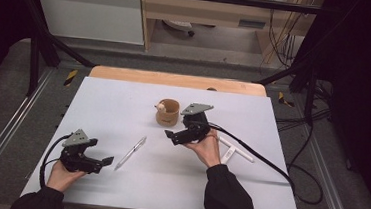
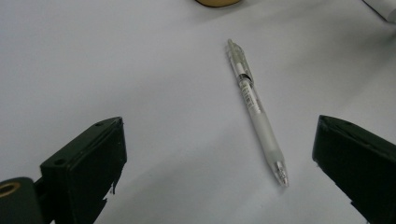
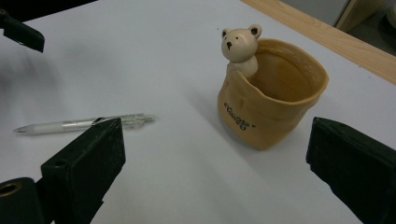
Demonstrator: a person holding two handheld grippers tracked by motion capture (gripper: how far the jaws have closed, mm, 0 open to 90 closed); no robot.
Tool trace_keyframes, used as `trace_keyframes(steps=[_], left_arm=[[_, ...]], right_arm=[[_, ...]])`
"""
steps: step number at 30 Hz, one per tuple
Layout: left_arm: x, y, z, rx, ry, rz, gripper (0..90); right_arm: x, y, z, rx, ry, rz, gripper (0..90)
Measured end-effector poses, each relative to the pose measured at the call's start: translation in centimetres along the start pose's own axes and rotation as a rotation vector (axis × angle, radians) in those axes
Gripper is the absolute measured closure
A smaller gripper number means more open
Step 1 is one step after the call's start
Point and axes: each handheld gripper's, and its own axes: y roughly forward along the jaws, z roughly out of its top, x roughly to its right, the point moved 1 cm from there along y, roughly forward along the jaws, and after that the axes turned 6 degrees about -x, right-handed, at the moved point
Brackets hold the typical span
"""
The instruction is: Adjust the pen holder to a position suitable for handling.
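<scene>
Near the bear cup (image 1: 168, 112), on its left-front side, a clear pen (image 1: 130, 153) lies flat on the white table (image 1: 267, 191). Left gripper (image 1: 99, 162) waits just beside the pen, jaws spread wide. Right gripper (image 1: 171, 136) is close to the cup, also spread. I think the smooth pen may roll away if one jaw touches first.

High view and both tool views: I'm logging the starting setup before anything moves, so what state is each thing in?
Pen: lying flat on the table, untouched, tip toward the left tool.
Bear cup: upright, looks empty, bear figure on its rim.
White T-shaped piece: lying flat beside the right hand.
Left tool: open, holding nothing.
Right tool: open, holding nothing, facing the cup.
</scene>
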Motion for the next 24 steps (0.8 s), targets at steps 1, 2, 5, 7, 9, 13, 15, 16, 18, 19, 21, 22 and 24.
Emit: trace_keyframes(steps=[1,2,5,7,9,13,15,16,18,19,21,22,24], left_arm=[[0.0,0.0,0.0,-0.003,-0.001,0.0,2.9],[0.0,0.0,0.0,-0.003,-0.001,0.0,2.9],[0.0,0.1,0.0,-0.002,-0.002,-0.001,2.9],[-0.1,0.1,0.0,-0.003,-0.001,-0.002,2.9],[-0.1,0.1,0.0,-0.003,-0.001,-0.002,3.0],[-0.1,0.1,0.0,-0.005,-0.002,-0.003,3.0],[-0.1,0.1,0.0,-0.005,-0.002,-0.002,3.1],[-0.1,0.1,0.0,-0.006,-0.004,-0.003,3.1],[-0.1,0.1,0.0,-0.006,-0.004,-0.002,3.1],[-0.1,0.1,0.0,-0.006,-0.005,-0.002,3.1],[-0.1,0.1,0.0,-0.006,-0.004,-0.002,3.2],[-0.1,0.1,0.0,-0.006,-0.004,-0.002,3.2],[-0.2,0.1,0.0,-0.007,-0.003,-0.003,3.3]], right_arm=[[0.1,0.3,0.2,-0.003,-0.002,-0.004,5.8],[0.2,0.6,0.4,-0.002,-0.004,-0.004,6.2],[0.6,1.7,0.8,-0.018,-0.001,-0.01,7.5],[0.8,2.2,1.0,-0.022,-0.001,-0.013,8.4],[1.1,2.7,1.2,-0.016,0.003,-0.003,9.8],[1.4,3.8,1.8,-0.025,0.004,-0.003,12.1],[1.4,4.1,1.9,-0.031,-0.004,-0.003,13.2],[1.4,4.5,2.1,-0.016,-0.015,-0.013,17.0],[1.6,4.9,2.3,-0.012,-0.008,-0.015,17.9],[1.6,5.2,2.4,-0.018,-0.008,-0.015,19.9],[1.8,5.7,2.6,-0.034,-0.027,-0.021,24.1],[1.9,5.9,2.7,-0.041,-0.036,-0.022,27.1],[2.0,6.3,2.9,-0.039,-0.054,-0.022,33.7]])
